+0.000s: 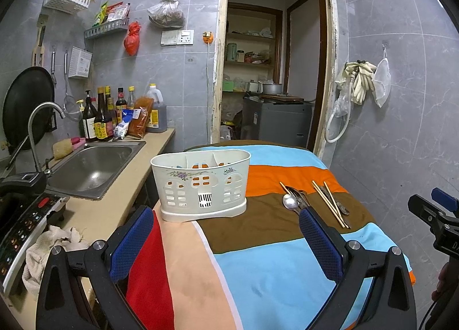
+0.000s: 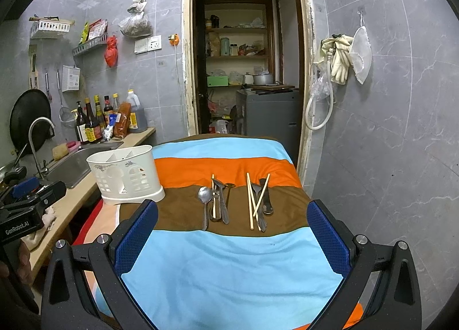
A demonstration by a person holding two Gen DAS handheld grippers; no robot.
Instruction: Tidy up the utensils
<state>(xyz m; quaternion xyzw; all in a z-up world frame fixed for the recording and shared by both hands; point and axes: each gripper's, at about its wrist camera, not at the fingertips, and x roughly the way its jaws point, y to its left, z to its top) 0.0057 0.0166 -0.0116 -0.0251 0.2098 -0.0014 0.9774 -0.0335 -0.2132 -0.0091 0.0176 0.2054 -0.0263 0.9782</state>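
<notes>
A cream plastic utensil holder (image 1: 202, 186) (image 2: 126, 176) with dividers stands on the left part of a striped cloth (image 1: 272, 267) (image 2: 229, 261). On the brown stripe lie a metal spoon (image 1: 290, 202) (image 2: 204, 195) with other cutlery, and to their right wooden chopsticks (image 1: 330, 203) (image 2: 250, 201) over a dark knife (image 2: 266, 196). My left gripper (image 1: 226, 239) hovers open in front of the holder, nothing between its blue pads. My right gripper (image 2: 232, 236) is open too, just short of the utensils. The right gripper (image 1: 436, 215) also shows at the left view's right edge.
A steel sink (image 1: 91, 169) with a tap (image 1: 43, 126) and sauce bottles (image 1: 100, 117) sits on the counter to the left. A cooker panel (image 1: 25, 226) and rag (image 1: 54, 246) lie nearer. An open doorway (image 2: 246, 71) is behind; gloves (image 2: 340, 57) hang on the right wall.
</notes>
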